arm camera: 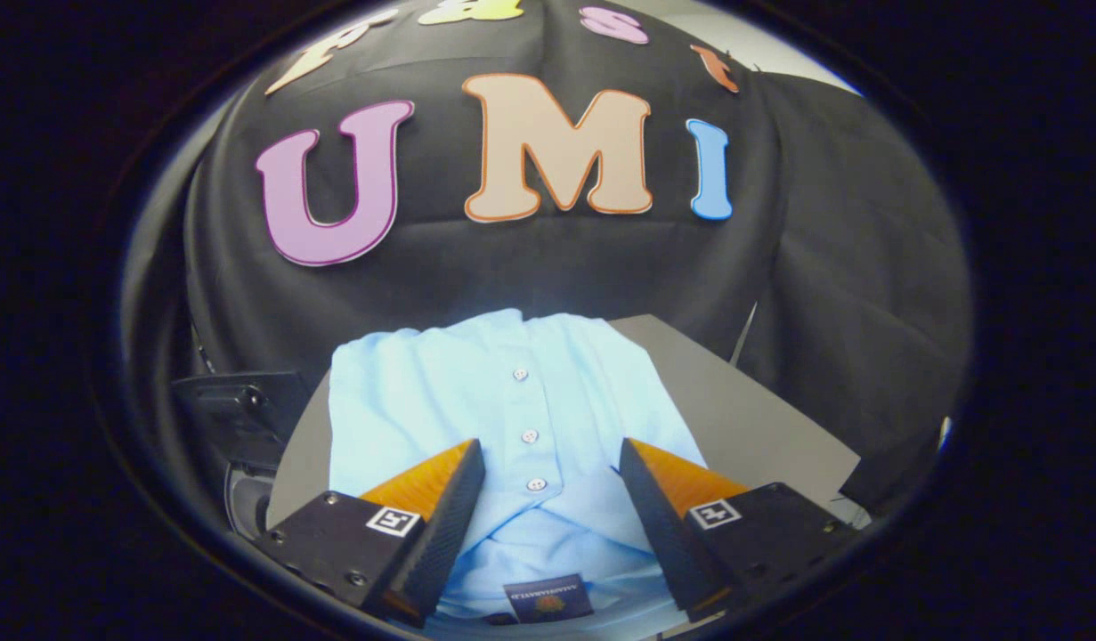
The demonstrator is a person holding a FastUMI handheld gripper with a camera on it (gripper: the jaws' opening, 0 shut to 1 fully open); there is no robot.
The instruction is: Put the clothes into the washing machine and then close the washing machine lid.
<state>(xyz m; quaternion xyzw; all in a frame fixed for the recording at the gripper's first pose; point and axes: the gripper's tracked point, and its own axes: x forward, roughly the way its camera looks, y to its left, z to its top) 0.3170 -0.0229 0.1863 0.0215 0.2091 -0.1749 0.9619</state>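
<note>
the hand-held gripper hangs with its fingers spread well apart over a folded light blue shirt lying on the grey tabletop, and neither finger is clearly touching the cloth. the shirt's button placket runs between the fingers and its collar, with a dark label, sits nearest, partly cut off. left of the tabletop a dark object is too shadowed to make out.

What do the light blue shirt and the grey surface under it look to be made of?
Light blue buttoned shirt: looks like thin woven cloth, matte, with soft folds and pale plastic-looking buttons. Flat grey surface: smooth, matte, rigid board or laminate; can't tell which. The gripper hangs open over the shirt, jaws apart.
</note>
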